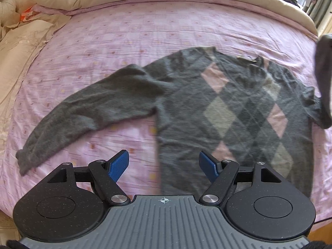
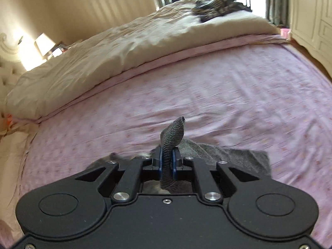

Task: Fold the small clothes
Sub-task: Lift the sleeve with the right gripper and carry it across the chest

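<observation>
A grey sweater (image 1: 234, 112) with pink and pale diamonds lies flat on the pink bed sheet (image 1: 124, 45), neck away from me. Its left sleeve (image 1: 83, 112) stretches out toward the lower left. My left gripper (image 1: 164, 166) hovers open above the sweater's lower left hem, its blue pads wide apart with nothing between them. The right sleeve (image 1: 323, 76) is lifted off the bed at the right edge. In the right wrist view my right gripper (image 2: 167, 161) is shut on that sleeve's ribbed cuff (image 2: 173, 132), which sticks up between the pads. More grey knit (image 2: 244, 157) hangs below.
A cream duvet (image 2: 103, 62) is bunched along the far side of the bed, with dark patterned clothes (image 2: 217, 6) on it. A cream pillow (image 1: 20, 47) lies at the left. A lamp (image 2: 43, 44) stands beside the tufted headboard. White cupboard doors (image 2: 311, 20) are at the right.
</observation>
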{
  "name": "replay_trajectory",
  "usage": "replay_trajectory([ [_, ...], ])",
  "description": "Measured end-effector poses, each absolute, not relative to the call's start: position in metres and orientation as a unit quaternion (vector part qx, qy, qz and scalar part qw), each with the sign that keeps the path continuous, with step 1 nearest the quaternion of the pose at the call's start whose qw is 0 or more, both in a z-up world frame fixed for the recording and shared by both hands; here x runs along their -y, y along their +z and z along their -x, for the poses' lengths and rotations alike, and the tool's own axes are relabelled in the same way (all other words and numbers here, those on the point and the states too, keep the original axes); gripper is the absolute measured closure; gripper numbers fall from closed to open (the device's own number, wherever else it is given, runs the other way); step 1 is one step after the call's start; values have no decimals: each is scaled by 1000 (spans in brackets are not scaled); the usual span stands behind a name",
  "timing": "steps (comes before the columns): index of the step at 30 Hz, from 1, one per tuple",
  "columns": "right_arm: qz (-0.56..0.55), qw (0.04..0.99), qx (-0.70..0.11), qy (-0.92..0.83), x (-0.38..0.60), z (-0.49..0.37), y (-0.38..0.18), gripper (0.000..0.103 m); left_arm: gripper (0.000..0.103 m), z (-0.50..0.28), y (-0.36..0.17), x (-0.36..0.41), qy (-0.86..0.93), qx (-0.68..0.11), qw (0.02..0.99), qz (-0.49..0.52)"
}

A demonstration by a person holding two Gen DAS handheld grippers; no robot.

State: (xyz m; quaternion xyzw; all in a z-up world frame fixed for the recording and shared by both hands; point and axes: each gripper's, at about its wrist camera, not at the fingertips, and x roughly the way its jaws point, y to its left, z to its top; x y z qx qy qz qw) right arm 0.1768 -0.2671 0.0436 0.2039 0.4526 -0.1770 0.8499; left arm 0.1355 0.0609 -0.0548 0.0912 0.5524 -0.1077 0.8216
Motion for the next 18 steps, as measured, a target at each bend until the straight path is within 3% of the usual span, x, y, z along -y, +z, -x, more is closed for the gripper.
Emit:
replay_trajectory([
  [9, -179, 824, -530, -89, 118, -237, -57, 88, 30, -146, -68, -115, -87, -564, 815, -96],
  [18, -161, 818, -549, -58, 48, -246, -79, 87, 30, -151, -79, -132, -83, -573, 809, -101],
])
